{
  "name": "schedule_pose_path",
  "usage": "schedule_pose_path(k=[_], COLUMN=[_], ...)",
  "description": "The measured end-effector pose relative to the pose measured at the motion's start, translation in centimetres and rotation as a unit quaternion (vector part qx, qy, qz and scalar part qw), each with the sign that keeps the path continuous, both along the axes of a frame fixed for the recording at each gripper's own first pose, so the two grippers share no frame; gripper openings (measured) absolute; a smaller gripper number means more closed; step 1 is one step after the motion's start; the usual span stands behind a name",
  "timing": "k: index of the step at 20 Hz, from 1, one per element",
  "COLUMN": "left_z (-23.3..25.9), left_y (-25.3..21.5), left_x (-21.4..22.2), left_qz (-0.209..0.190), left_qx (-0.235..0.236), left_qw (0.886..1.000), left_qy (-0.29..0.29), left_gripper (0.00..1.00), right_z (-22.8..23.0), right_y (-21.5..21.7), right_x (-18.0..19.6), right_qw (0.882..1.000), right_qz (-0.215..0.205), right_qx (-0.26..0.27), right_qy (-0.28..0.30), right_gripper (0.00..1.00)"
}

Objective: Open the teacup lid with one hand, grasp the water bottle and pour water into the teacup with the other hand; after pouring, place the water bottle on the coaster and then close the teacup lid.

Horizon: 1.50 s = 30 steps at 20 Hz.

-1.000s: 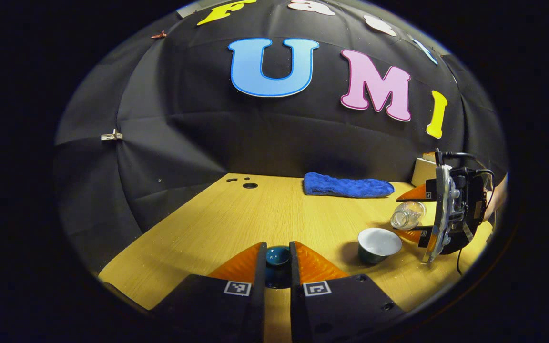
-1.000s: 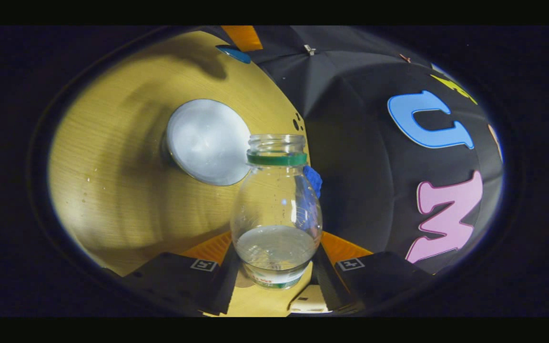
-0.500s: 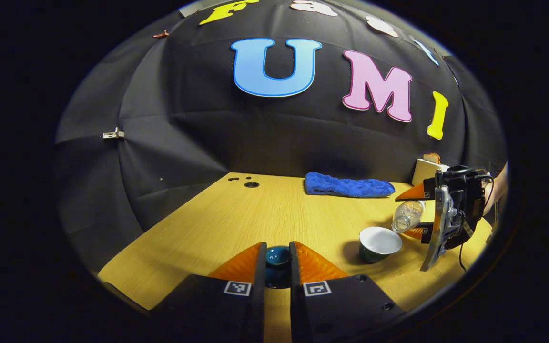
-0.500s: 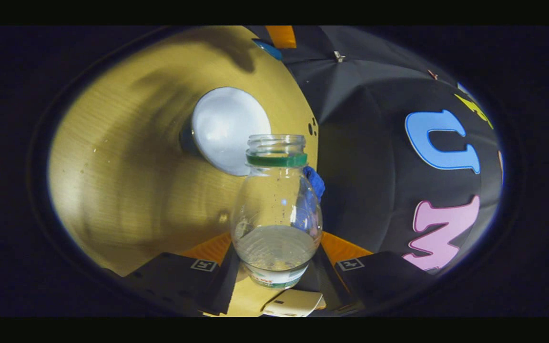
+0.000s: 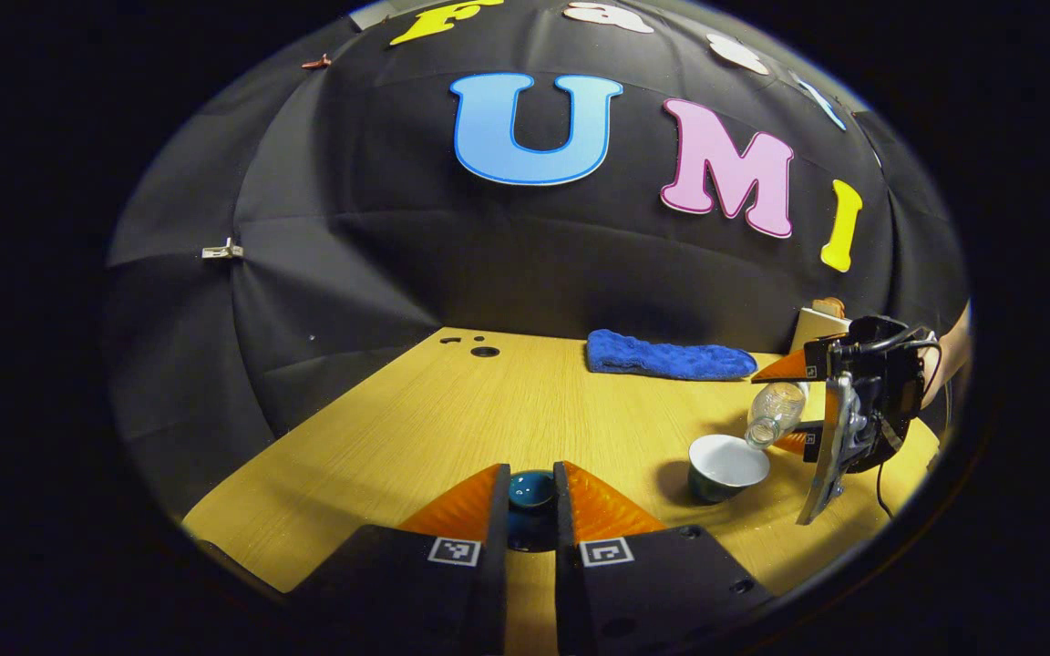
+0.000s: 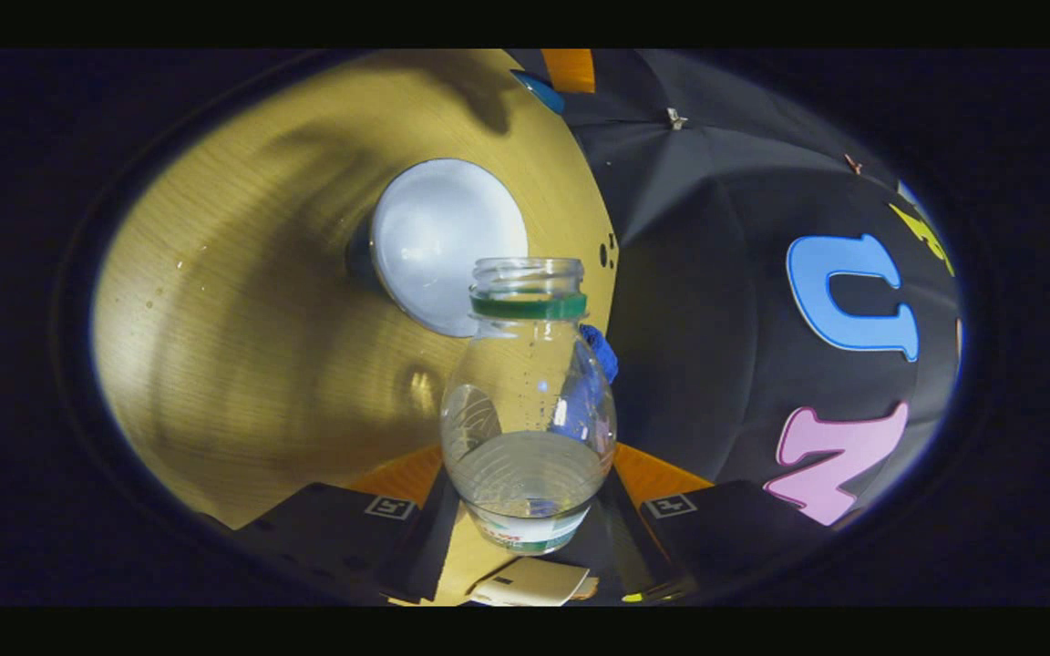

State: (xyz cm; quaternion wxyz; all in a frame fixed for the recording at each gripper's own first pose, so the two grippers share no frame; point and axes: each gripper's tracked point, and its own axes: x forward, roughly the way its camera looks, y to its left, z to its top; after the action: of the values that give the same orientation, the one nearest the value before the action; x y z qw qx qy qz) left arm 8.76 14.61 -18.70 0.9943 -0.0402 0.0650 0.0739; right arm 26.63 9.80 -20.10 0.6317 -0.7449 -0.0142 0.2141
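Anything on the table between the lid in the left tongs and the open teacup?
No. In the left gripper view, bare wooden table runs from the lid in the left tongs to the teacup; only the teacup's shadow falls there.

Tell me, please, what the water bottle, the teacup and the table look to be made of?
Water bottle: clear thin plastic, probably; you see through it to the water inside, and it has a green neck ring.
Teacup: glazed ceramic, likely; glossy white inside, dark outside.
Table: wood or wood-look laminate, matte, with fine straight grain.
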Motion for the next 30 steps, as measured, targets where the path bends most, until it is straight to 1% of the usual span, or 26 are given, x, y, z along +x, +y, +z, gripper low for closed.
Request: schedule_pose_path(k=[1, 5, 6, 7, 13, 14, 15, 25, 30], left_z=[0.0, -0.1, -0.1, -0.2, -0.4, -0.4, -0.4, -0.6, 0.1], left_y=[0.1, 0.2, 0.2, 0.2, 0.1, 0.2, 0.3, 1.3, 1.2], left_x=[0.0, 0.1, 0.1, 0.1, 0.2, 0.2, 0.2, 0.2, -0.2], left_qz=[0.0, 0.001, 0.001, 0.001, -0.002, -0.002, -0.001, 0.008, 0.004], left_qx=[0.0, -0.002, -0.004, -0.007, -0.006, -0.005, -0.005, -0.01, -0.004], left_qw=[1.0, 1.0, 1.0, 1.0, 1.0, 1.0, 1.0, 1.0, 1.0], left_qy=[-0.002, -0.002, -0.002, -0.001, 0.0, 0.0, 0.0, 0.002, -0.004], left_gripper=[0.25, 0.25, 0.29, 0.25, 0.25, 0.22, 0.26, 0.25, 0.25], right_z=[0.0, -0.1, 0.0, 0.0, 0.0, -0.1, -0.1, 0.5, 0.9], right_y=[0.1, -0.1, -0.1, -0.2, -0.1, -0.1, -0.1, 0.4, 1.1], right_x=[0.1, 0.3, 0.5, 0.6, 1.0, 0.9, 0.8, 1.0, 1.5], right_qw=[1.0, 0.999, 0.999, 0.999, 0.999, 0.999, 0.998, 0.996, 0.993], right_qz=[0.002, 0.013, 0.014, 0.014, 0.02, 0.023, 0.026, 0.043, 0.051], right_qx=[-0.006, -0.028, -0.029, -0.032, -0.04, -0.043, -0.046, -0.076, -0.096], right_qy=[-0.002, -0.008, -0.009, -0.01, -0.016, -0.019, -0.022, -0.035, -0.038], right_gripper=[0.76, 0.75, 0.76, 0.76, 0.76, 0.75, 0.76, 0.75, 0.75])
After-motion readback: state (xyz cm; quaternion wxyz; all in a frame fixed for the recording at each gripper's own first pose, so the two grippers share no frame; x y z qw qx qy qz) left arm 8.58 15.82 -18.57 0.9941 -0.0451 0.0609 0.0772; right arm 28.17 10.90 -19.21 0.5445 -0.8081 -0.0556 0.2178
